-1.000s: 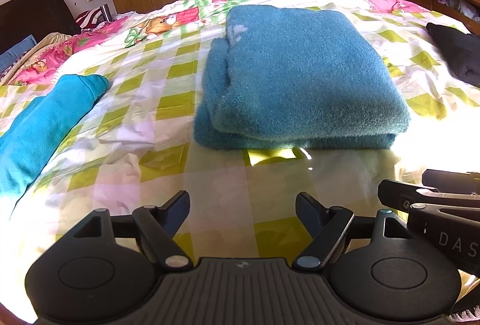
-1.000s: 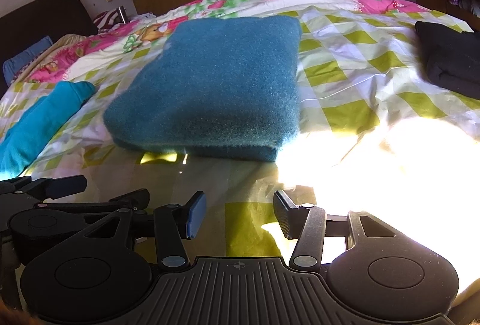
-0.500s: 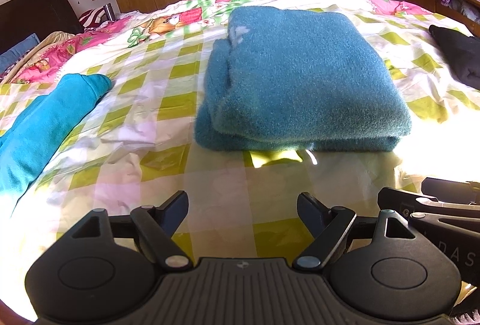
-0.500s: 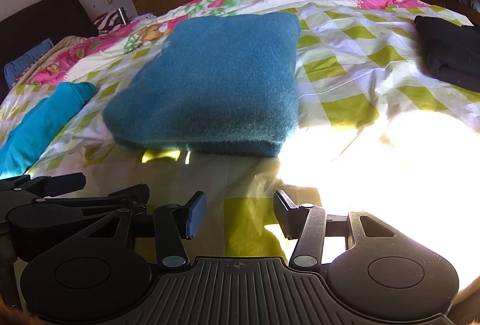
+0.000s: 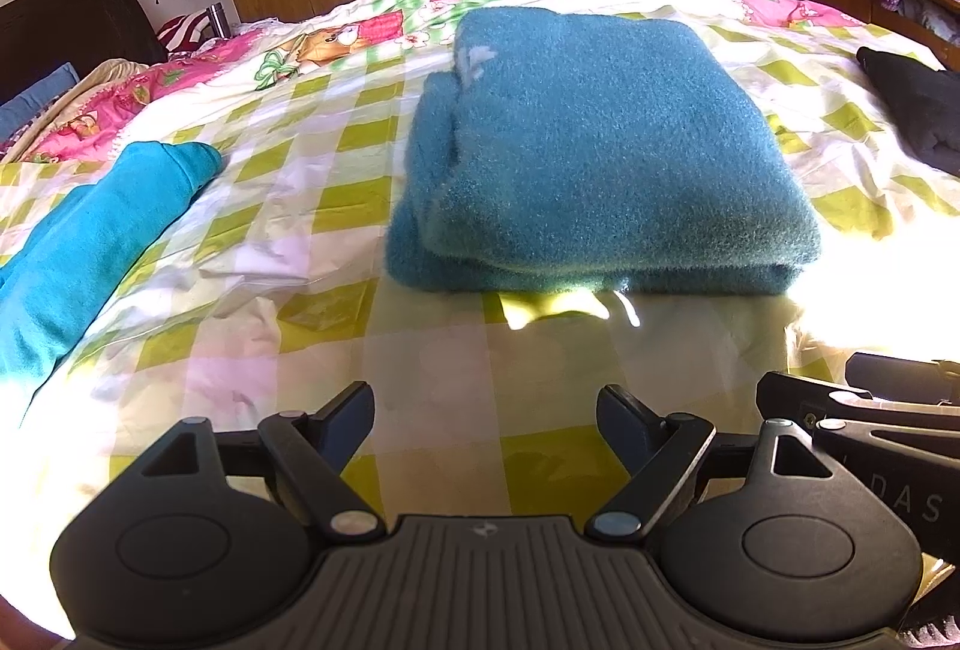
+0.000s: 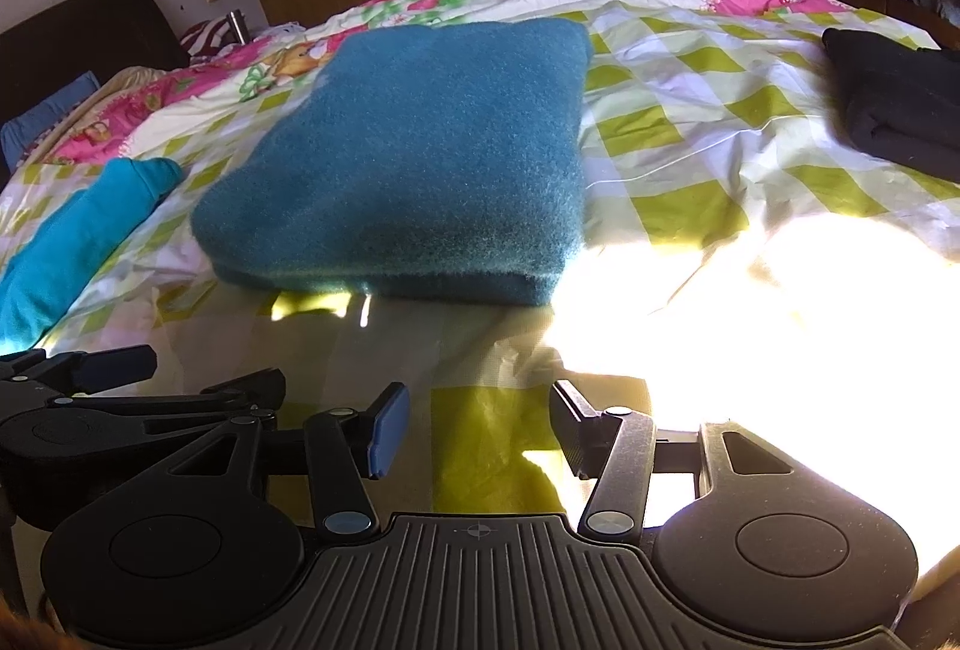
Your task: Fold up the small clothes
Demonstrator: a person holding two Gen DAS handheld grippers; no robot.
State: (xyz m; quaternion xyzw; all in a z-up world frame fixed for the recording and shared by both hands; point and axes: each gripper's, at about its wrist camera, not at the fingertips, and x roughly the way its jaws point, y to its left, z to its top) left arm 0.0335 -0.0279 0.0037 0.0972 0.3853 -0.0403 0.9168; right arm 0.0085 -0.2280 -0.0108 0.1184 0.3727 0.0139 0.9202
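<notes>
Two hand-held grippers, your left (image 5: 486,425) and right (image 6: 479,431), hang wide and empty before the folded fleece (image 5: 594,146) on the bed (image 5: 336,206); the turquoise garment (image 5: 90,236) to your left looks unfolded yet.

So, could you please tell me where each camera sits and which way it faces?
Left wrist: sits on the left gripper, low above the bed, facing the folded teal fleece; its open jaws show.
Right wrist: on the right gripper, facing the same way, slightly further right; its open jaws show.
Shared: the fleece, the turquoise garment, the black clothes, each other's gripper.
</notes>
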